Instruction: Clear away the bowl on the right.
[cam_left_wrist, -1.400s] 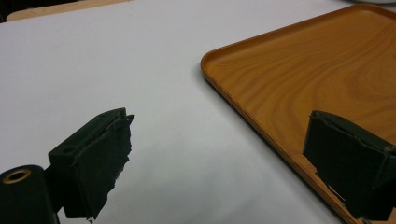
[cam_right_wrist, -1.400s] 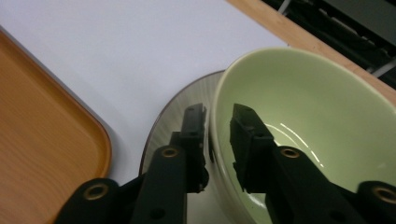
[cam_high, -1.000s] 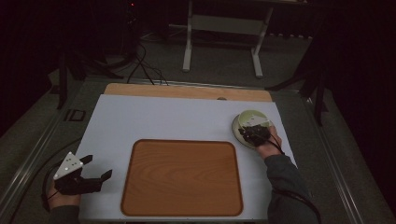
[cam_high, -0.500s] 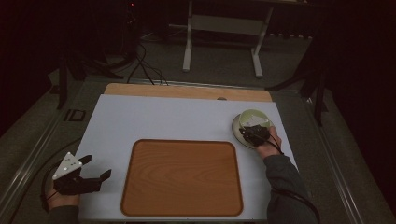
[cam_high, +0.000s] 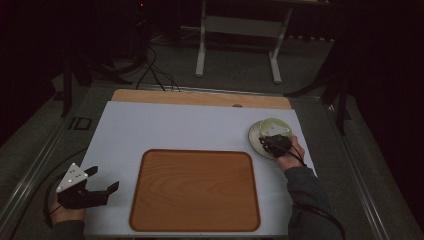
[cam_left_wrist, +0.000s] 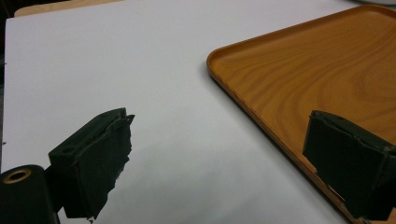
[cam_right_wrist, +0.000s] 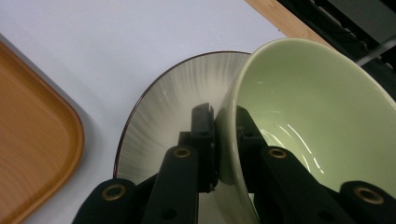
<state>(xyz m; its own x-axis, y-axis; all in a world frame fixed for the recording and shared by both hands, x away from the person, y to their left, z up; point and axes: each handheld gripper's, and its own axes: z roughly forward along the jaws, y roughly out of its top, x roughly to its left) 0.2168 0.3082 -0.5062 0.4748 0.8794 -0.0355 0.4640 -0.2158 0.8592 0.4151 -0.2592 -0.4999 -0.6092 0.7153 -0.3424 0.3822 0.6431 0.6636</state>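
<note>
The green bowl (cam_right_wrist: 317, 121) sits on a striped plate (cam_right_wrist: 173, 107) at the right edge of the white tabletop (cam_high: 175, 130), tilted, its base hidden. The right hand-held gripper (cam_right_wrist: 224, 126) pinches the bowl's rim, one jaw inside, one outside. From above, hand and gripper cover much of the bowl. The wooden tray (cam_high: 195, 190) lies well apart. The left hand-held gripper (cam_left_wrist: 219, 154) hovers open by the tray's corner, holding nothing.
</note>
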